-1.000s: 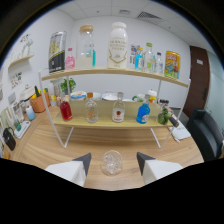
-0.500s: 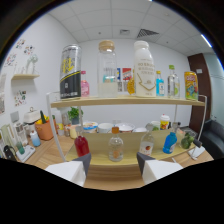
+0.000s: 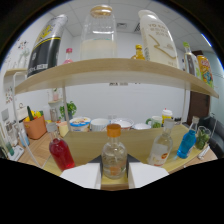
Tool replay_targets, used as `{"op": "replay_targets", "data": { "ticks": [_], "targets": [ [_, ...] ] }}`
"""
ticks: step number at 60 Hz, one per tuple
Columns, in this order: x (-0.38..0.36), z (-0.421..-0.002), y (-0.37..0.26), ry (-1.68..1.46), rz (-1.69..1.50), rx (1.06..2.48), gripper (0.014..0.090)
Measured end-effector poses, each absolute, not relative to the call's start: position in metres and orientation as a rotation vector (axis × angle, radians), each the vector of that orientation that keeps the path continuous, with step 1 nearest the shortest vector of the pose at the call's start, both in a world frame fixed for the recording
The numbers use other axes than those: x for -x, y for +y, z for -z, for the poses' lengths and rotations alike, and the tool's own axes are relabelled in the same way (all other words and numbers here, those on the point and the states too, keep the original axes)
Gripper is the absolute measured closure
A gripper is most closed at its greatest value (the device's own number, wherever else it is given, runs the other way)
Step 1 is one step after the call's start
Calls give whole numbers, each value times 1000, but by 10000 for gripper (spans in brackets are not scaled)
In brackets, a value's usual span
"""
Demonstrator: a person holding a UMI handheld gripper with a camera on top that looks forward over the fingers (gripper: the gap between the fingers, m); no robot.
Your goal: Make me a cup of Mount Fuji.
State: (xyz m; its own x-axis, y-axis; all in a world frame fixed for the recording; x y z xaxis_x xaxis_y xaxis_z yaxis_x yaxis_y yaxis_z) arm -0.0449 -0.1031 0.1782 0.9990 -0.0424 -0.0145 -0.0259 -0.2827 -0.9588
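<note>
Closer now than half a second ago, the gripper (image 3: 114, 176) has advanced on the lower shelf until the clear bottle with the orange cap (image 3: 113, 156), formerly ahead of the fingers, stands between them.

Running left to right along the lower shelf (image 3: 85, 142): an orange pot (image 3: 34, 127) at the left end, a red bottle (image 3: 61, 152) just left of the fingers, the orange-capped bottle at the front edge in the middle, a pale bottle (image 3: 161, 148), then a blue bottle (image 3: 186, 144) near the right end. Bowls (image 3: 80, 123) sit behind them. On the upper shelf (image 3: 110, 70) stand a dark can (image 3: 46, 44), a big clear jar (image 3: 101, 35) and a white carton (image 3: 158, 35).

Both white fingers (image 3: 82, 175) flank the bottle's base with slim gaps, so the grip looks narrow but not yet pressing; the bottle rests on the shelf itself.

This appears to be the fetching of an ingredient. Next, I judge, the fingers must close squarely on the bottle's body and lift straight up, clear of its red neighbour.

That bottle stands upright, long axis vertical, cap pointing at the upper shelf.
</note>
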Motion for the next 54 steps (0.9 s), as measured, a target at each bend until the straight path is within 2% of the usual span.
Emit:
{"op": "replay_targets", "data": {
  "ticks": [12, 22, 35, 47, 54],
  "targets": [
    [44, -187, -114, 39, 20, 1840, 696],
    [52, -201, -147, -10, 37, 1812, 695],
    [70, -167, -202, 42, -75, 1863, 695],
    [73, -131, -221, 313, -332, 1917, 695],
    [71, -122, -219, 588, -597, 1866, 696]
  ]
}}
